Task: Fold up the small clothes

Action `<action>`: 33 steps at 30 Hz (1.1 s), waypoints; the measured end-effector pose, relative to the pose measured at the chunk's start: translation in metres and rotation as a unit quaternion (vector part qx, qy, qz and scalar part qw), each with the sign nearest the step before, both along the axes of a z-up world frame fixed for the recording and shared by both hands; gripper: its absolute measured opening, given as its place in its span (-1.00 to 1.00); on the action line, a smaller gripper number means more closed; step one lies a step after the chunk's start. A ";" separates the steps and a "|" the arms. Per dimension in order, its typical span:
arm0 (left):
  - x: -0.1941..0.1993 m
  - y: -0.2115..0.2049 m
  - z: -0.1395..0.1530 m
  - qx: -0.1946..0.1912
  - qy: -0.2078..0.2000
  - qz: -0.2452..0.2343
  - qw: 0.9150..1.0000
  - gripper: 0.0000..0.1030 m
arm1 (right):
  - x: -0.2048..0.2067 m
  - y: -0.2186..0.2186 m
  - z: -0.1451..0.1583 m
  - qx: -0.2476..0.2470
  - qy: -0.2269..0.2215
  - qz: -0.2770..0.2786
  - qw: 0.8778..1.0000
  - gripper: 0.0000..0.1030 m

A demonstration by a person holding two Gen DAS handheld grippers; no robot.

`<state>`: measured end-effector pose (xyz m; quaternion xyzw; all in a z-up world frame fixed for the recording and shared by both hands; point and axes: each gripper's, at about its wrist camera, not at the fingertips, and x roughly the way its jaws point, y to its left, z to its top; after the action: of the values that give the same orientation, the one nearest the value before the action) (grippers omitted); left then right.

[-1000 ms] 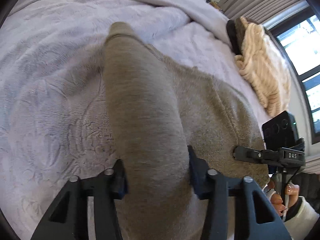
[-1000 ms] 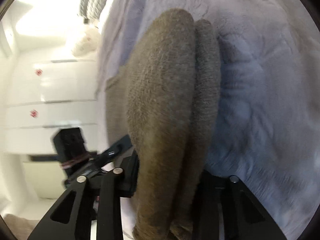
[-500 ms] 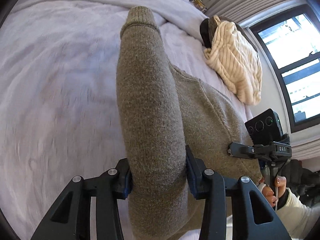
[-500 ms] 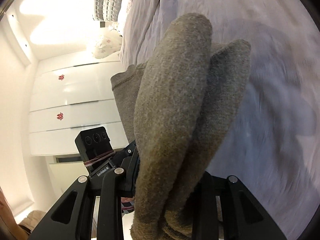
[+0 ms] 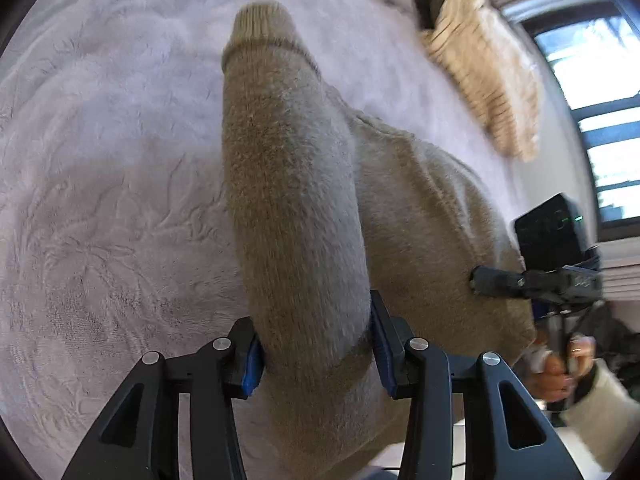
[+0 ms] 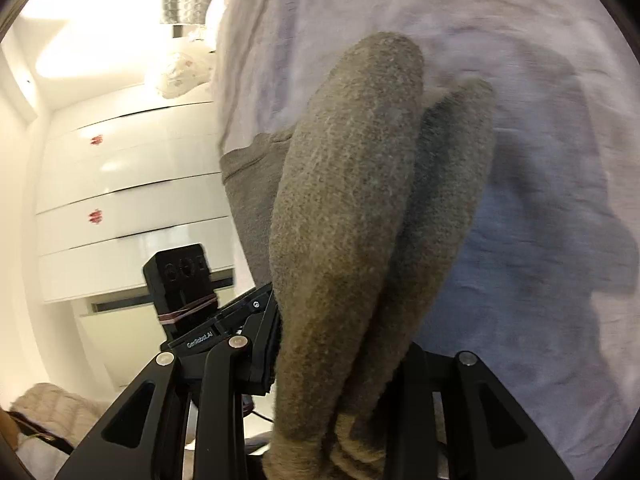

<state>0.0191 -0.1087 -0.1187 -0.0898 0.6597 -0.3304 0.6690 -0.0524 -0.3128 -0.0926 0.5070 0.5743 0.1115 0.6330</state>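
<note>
- Sweater (image 5: 304,216) – brown, thick knit, held up off the pale bedspread (image 5: 112,208), body trailing down toward the bed between both tools.
- Left gripper (image 5: 316,352) clenched on a bunched sleeve; ribbed cuff (image 5: 260,32) pointed away over the bedspread.
- Right gripper (image 6: 340,368) clamped on two doubled-up folds of the same sweater (image 6: 352,208), hanging forward over the bedspread (image 6: 540,160).
- Judged soft and floppy, with some weight for its size – likely to sag and swing rather than hold a shape.
- Fuzzy knit judged grippy, not slippery; little risk of damage, more of a layer sliding out of the bunch.
- Best taken at seams or edges – shoulder, hem, cuff – rather than mid-panel, where only a loose wad gets pinched.
- Cream knit (image 5: 488,80) lay well apart near the window; white wardrobe (image 6: 120,200) stood beyond the bed.
</note>
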 end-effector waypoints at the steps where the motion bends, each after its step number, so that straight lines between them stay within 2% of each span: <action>1: -0.001 -0.001 -0.003 0.011 -0.004 -0.001 1.000 -0.07 | 0.001 -0.005 -0.008 -0.013 0.017 -0.006 1.000 -0.32; 2: -0.002 -0.002 -0.006 0.027 -0.011 0.001 1.000 -0.01 | 0.001 -0.008 -0.012 -0.026 0.027 -0.010 0.999 -0.30; 3: -0.002 -0.001 -0.007 0.032 -0.013 0.004 0.999 0.07 | 0.003 -0.011 -0.016 -0.042 0.036 -0.012 0.998 -0.19; 4: -0.001 0.000 -0.007 0.034 -0.014 0.007 0.999 0.07 | 0.005 -0.013 -0.016 -0.068 0.047 -0.006 0.997 -0.13; 6: -0.001 0.003 -0.001 0.045 -0.019 0.010 0.999 0.07 | 0.007 -0.013 -0.010 -0.105 0.054 0.007 0.993 0.13; 11: 0.003 0.018 0.022 0.090 -0.056 0.033 0.994 0.07 | 0.008 -0.018 0.013 -0.160 0.053 0.015 0.986 0.15; 12: 0.004 0.021 0.027 0.096 -0.066 0.043 0.992 0.07 | 0.006 -0.023 0.018 -0.160 0.044 0.005 0.986 0.15; 14: 0.009 0.026 0.028 0.103 -0.069 0.060 0.990 0.07 | -0.027 -0.049 0.015 -0.141 0.033 -0.015 0.989 0.14; 15: 0.010 0.026 0.026 0.110 -0.067 0.066 0.989 0.07 | -0.024 -0.052 0.010 -0.117 0.034 -0.024 0.992 0.09; 16: 0.011 0.024 0.023 0.121 -0.065 0.072 0.988 0.07 | -0.027 -0.055 0.003 -0.099 0.038 -0.028 0.994 -0.06; 17: 0.011 0.020 0.019 0.133 -0.065 0.075 0.986 0.07 | -0.025 -0.056 -0.002 -0.093 0.045 -0.026 0.994 -0.55; 20: 0.003 0.010 0.016 0.164 -0.077 0.076 0.981 0.07 | -0.015 -0.045 0.015 -0.141 0.023 0.025 0.989 -0.55; 22: -0.003 0.004 0.014 0.181 -0.092 0.073 0.976 0.08 | -0.003 -0.032 0.024 -0.198 0.016 0.070 0.977 -0.56; 25: -0.008 -0.001 0.010 0.204 -0.102 0.073 0.971 0.29 | -0.003 -0.029 0.004 -0.259 0.038 0.115 0.958 -0.56; 28: -0.012 -0.004 0.019 0.218 -0.101 0.068 0.968 0.30 | -0.009 -0.035 -0.008 -0.264 0.047 0.124 0.955 -0.54; 31: -0.022 -0.006 0.031 0.242 -0.115 0.049 0.962 0.30 | -0.020 -0.043 -0.001 -0.256 0.050 0.109 0.959 -0.54; 33: -0.030 -0.004 0.035 0.244 -0.110 0.040 0.963 0.30 | -0.037 -0.053 0.009 -0.253 0.051 0.105 0.960 -0.53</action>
<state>-0.0110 -0.1124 -0.0836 0.0865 0.6388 -0.1399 0.7516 -0.0899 -0.3661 -0.0838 0.2720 0.6652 0.0021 0.6954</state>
